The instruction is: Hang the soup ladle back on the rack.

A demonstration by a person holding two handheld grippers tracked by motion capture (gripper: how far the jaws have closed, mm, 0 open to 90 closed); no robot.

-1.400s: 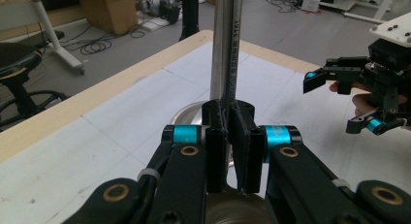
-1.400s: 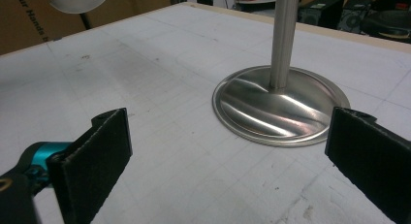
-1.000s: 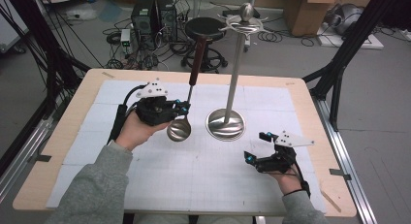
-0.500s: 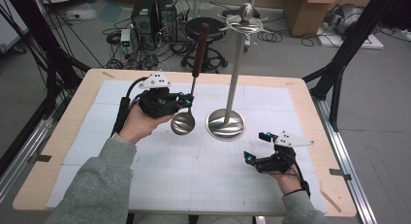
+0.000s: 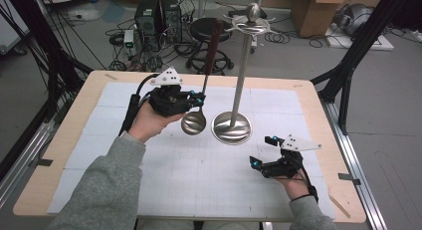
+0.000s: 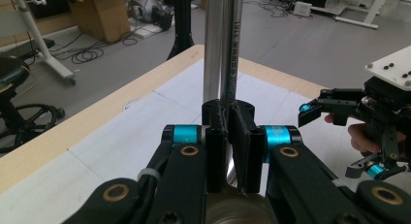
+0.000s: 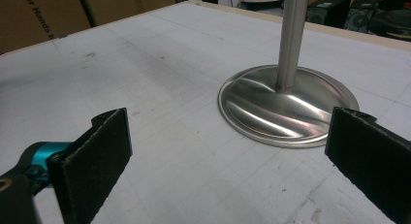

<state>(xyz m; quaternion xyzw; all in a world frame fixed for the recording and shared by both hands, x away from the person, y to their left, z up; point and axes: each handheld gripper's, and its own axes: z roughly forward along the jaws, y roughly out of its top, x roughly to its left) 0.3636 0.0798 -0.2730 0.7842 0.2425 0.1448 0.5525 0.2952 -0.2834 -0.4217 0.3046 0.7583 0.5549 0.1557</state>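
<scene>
The left gripper [image 5: 198,101], fingers clamped on the ladle [image 5: 194,121] above mid-bench beside the utensil stand [image 5: 232,126], seems mid-lift toward a top hook; right gripper [image 5: 262,151] waits open.

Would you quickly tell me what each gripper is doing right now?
Left gripper: shut on the ladle, holding it by its handle.
Right gripper: open, holding nothing.

Steel ladle [image 5: 195,121], dark handle, upright, bowl down, lifted off table just beside stand.
</scene>
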